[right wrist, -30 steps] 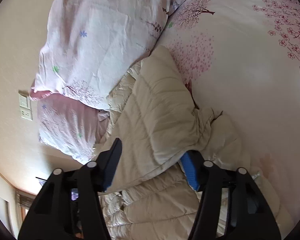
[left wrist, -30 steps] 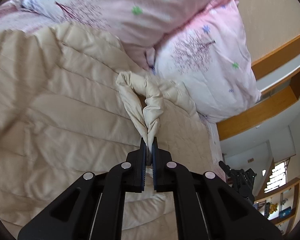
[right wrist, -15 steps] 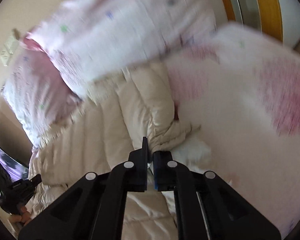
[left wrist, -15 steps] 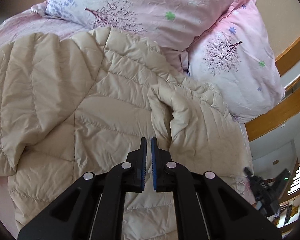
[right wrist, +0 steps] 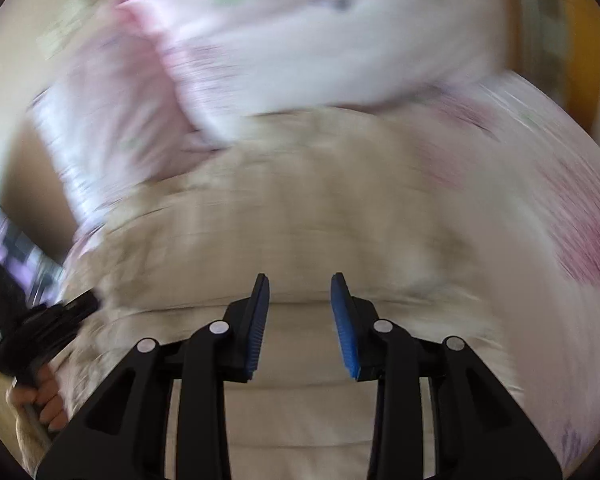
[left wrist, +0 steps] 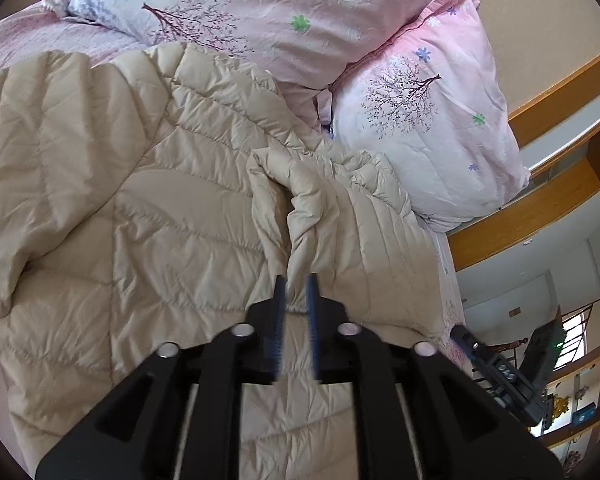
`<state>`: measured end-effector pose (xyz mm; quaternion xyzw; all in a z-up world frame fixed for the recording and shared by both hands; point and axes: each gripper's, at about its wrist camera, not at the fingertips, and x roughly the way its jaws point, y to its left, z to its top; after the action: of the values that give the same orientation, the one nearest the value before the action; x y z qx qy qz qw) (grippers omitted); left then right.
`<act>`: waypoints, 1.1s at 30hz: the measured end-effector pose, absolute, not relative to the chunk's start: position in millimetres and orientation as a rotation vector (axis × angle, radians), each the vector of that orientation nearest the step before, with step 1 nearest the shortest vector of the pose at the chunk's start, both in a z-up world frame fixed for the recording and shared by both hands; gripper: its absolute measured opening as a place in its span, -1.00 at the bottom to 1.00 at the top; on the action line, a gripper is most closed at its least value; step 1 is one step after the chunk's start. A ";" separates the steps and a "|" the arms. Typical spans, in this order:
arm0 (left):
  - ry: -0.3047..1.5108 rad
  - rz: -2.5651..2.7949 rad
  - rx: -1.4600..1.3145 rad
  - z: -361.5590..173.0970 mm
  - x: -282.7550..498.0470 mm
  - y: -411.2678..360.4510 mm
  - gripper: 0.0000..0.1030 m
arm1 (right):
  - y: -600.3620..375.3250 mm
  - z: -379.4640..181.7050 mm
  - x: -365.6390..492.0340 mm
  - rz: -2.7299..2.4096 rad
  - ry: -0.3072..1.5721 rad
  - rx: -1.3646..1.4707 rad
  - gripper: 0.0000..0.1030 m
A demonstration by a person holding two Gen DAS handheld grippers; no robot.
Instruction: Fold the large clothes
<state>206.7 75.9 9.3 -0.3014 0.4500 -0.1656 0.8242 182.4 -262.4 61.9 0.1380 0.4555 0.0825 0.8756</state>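
While the beige quilted jacket (left wrist: 148, 208) lies spread over the bed (left wrist: 40, 36) ahead of your fingers, two pink pillows (left wrist: 428, 120) sit beyond it. Your left gripper (left wrist: 296, 292) has just parted slightly, a bunched fold between its fingers. Your right gripper (right wrist: 300, 292), just reopened, holds nothing.

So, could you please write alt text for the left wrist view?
A beige quilted jacket lies spread on a pink floral bed, with the left gripper just above a bunched fold, fingers slightly apart after just opening. Two floral pillows sit beyond.
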 end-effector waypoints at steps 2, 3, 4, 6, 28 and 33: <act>0.941 -0.320 -0.623 13.4 195.1 84.0 -0.10 | -226.8 65.3 193.2 0.270 0.961 0.229 -0.35; 0.929 -0.301 -0.610 15.8 188.8 88.8 0.09 | -200.5 64.6 200.8 0.332 0.967 0.180 -0.35; 0.917 -0.281 -0.594 18.6 181.7 94.4 0.12 | -183.7 62.9 205.9 0.370 0.968 0.146 -0.36; 0.896 -0.248 -0.568 25.1 165.5 107.7 0.14 | -144.1 54.9 220.1 0.435 0.975 0.077 -0.39; 0.668 0.214 -1.103 -16.0 26.8 331.6 0.16 | -105.0 36.6 230.3 0.463 1.111 0.129 0.24; 0.646 0.249 -1.203 -29.4 32.6 339.9 0.16 | -107.5 30.1 227.9 0.464 1.132 0.152 0.24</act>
<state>32.6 339.9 -29.4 -0.5545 0.2977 0.1148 0.7686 227.9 -107.5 30.1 0.0715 0.5308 0.2175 0.8160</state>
